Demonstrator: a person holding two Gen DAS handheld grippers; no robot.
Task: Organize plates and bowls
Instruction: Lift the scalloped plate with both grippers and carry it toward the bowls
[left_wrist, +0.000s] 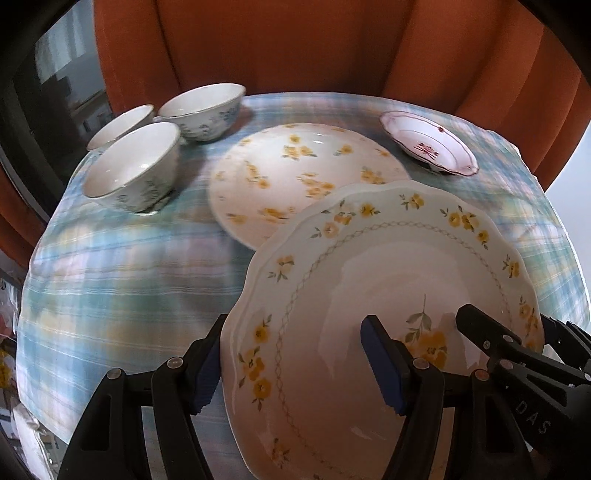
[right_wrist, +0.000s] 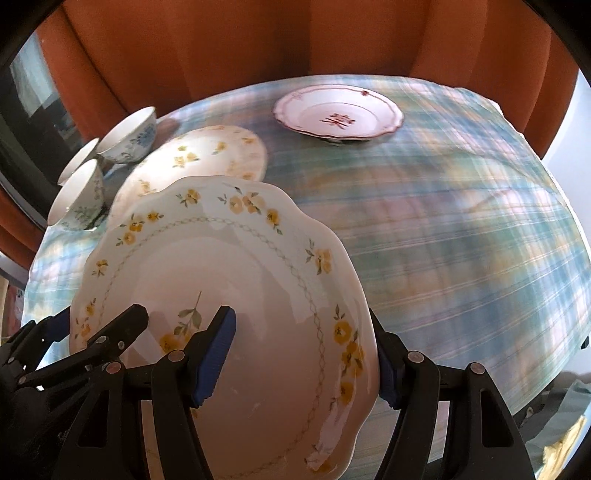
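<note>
Scalloped plate carried above a checked tablecloth
Left gripper (left_wrist: 295, 363) and right gripper (right_wrist: 308, 354) each pinch the scalloped plate (left_wrist: 388, 266) by opposite rims; three bowls (left_wrist: 133, 173) crowd the left edge, flowered plate (left_wrist: 291, 173) mid-table, pink-rimmed dish (right_wrist: 338, 116) far right, bare tablecloth (right_wrist: 461, 229) beyond.

both grippers, left (left_wrist: 295, 365) & right (right_wrist: 303, 362), angled down, jaws clamped on one plate's (left_wrist: 369, 277) opposite rims.

The scalloped plate (left_wrist: 369, 295) I hold hides part of the flowered plate (left_wrist: 280, 177); the checked tablecloth (left_wrist: 129, 277) blurs.
</note>
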